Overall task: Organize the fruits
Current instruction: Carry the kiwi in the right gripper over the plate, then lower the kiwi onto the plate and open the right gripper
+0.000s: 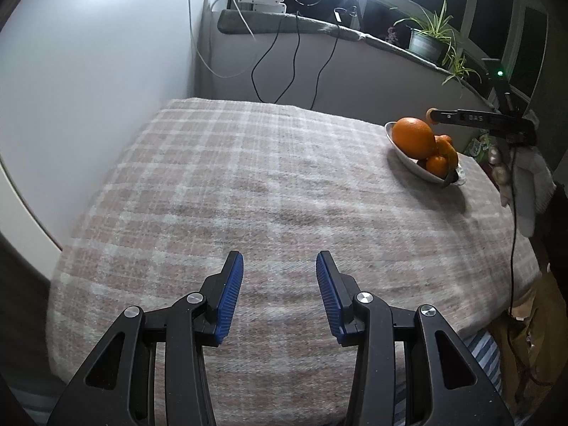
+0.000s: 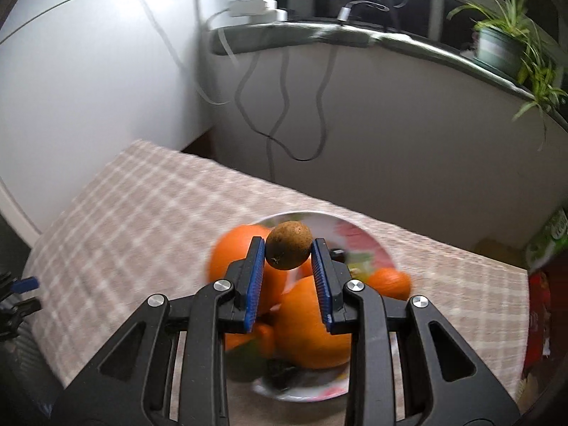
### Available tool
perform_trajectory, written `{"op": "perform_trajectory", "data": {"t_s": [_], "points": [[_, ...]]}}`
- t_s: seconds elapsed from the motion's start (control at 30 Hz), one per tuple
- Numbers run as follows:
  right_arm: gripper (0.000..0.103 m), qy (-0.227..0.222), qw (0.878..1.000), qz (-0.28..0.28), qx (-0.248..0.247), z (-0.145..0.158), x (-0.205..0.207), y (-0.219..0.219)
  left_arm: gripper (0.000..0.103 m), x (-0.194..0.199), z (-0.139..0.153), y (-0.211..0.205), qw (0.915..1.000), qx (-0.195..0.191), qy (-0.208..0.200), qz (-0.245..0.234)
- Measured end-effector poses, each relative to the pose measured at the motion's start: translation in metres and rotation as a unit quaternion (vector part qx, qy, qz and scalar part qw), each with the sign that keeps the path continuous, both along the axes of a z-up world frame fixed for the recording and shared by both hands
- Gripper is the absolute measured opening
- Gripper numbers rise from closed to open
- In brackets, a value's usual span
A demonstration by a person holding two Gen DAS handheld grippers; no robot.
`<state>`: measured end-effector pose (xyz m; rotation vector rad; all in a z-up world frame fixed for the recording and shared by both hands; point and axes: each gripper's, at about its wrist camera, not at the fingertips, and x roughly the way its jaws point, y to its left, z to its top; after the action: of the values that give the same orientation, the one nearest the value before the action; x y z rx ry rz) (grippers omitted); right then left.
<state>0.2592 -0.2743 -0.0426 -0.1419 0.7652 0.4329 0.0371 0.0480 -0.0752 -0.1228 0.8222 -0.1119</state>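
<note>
My right gripper (image 2: 288, 248) is shut on a small round brown fruit (image 2: 289, 245), held in the air above a white patterned plate (image 2: 321, 220). On the plate lie a large orange (image 2: 312, 330), another orange (image 2: 234, 252) and a small tangerine (image 2: 388, 281). In the left wrist view the same plate (image 1: 408, 154) sits at the table's far right with the big orange (image 1: 413, 136) and tangerines (image 1: 438, 164); the right gripper (image 1: 433, 113) reaches over it from the right with the brown fruit at its tip. My left gripper (image 1: 279, 273) hangs open and empty over the checked cloth.
A beige checked cloth (image 1: 230, 184) covers the table. Behind it a windowsill (image 1: 319, 28) carries cables, white adapters and a potted plant (image 1: 427, 39). A white wall stands on the left. A person's hand (image 1: 500, 170) holds the right gripper. Green packaging (image 2: 548, 238) lies off the right edge.
</note>
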Motion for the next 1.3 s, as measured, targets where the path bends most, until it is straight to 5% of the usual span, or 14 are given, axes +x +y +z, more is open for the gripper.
{"op": "perform_trajectory", "data": {"t_s": [0.87, 1.07, 1.3], "points": [[0.029, 0.023, 1.000, -0.020, -0.009, -0.017, 0.030, -0.005, 0.041, 0.004, 0.004, -0.023, 0.9997, 0.004, 0.002, -0.025], [0.046, 0.017, 1.000, -0.013, -0.017, -0.016, 0.026, 0.002, 0.041, 0.004, 0.009, -0.028, 0.9995, 0.010, -0.004, -0.031], [0.048, 0.015, 1.000, -0.010, -0.019, -0.015, 0.024, 0.003, 0.041, 0.004, 0.014, -0.032, 0.9993, 0.012, -0.010, -0.034]]}}
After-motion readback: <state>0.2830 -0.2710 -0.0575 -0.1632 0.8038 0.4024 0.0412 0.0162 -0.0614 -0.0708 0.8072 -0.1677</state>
